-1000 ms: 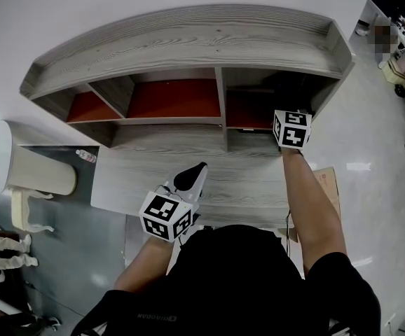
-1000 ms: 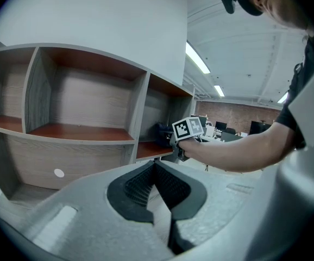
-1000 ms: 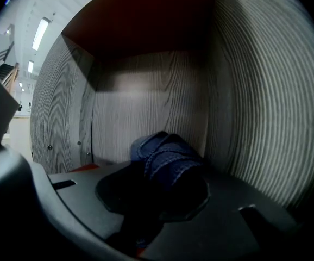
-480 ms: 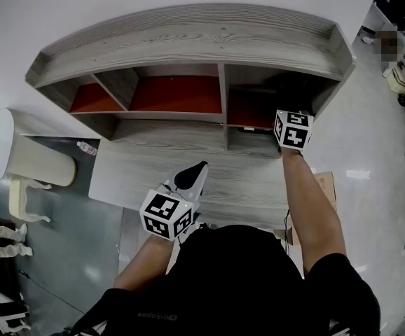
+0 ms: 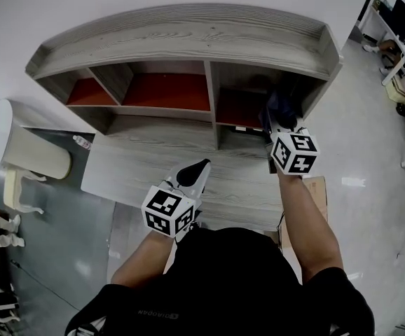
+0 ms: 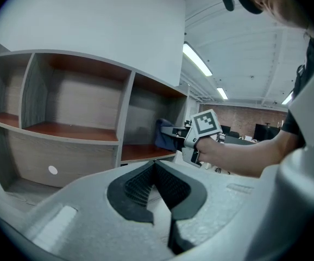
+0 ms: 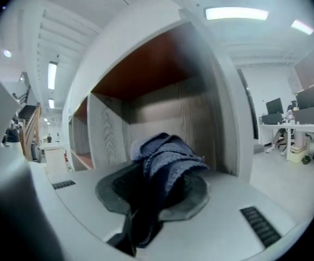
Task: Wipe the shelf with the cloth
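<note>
While the R gripper (image 5: 278,128) sits at the mouth of the shelf's (image 5: 188,37) right-hand bay, approx 1 o'clock from frame centre in head view, its jaws are clamped on the dark blue cloth (image 5: 278,109). R gripper view: cloth (image 7: 165,156) is bunched up betw the jaws, with folds spilling over the pads; the bay's grey side wall and back are close behind it. Can't tell if the cloth touches the red-brown bay floor. L gripper (image 5: 192,179) is at approx 6 o'clock, over the table (image 5: 139,170) near its front edge, well apart from the R one, pointing toward the shelf. L gripper view: jaws (image 6: 156,186) together, nothing betw them; R gripper (image 6: 174,132) and cloth (image 6: 164,135) show at the right bay opening. Other bays hold nothing visible.
</note>
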Demonstrator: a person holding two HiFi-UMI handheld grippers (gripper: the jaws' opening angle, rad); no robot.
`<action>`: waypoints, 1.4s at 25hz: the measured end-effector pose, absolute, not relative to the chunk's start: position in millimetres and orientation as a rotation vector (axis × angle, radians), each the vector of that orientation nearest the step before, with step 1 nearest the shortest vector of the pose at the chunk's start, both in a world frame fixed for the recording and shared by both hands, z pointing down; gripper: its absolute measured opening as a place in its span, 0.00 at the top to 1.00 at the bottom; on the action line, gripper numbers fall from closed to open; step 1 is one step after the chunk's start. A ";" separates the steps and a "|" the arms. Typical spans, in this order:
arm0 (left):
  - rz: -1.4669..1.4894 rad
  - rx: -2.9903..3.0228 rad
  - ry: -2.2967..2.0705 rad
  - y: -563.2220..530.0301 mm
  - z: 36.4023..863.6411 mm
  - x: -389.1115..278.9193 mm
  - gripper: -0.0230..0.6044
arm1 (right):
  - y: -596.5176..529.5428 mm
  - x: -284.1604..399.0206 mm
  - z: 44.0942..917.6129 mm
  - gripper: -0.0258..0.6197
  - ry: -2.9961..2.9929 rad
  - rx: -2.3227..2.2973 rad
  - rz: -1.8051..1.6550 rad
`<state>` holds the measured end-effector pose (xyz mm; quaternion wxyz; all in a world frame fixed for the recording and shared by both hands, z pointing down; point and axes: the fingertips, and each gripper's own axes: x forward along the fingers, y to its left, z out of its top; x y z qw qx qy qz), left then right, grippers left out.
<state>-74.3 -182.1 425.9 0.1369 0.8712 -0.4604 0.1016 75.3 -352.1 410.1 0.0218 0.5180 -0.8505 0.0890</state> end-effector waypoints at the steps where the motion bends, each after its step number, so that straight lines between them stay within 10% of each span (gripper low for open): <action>1: 0.292 2.521 -1.333 -181.6 426.0 -70.0 0.95 | -341.2 74.7 407.8 0.81 -2.658 1.564 0.253; 35: 0.320 2.603 -1.273 -119.2 414.4 -17.3 0.95 | -127.7 89.3 444.9 0.82 -2.819 1.178 0.429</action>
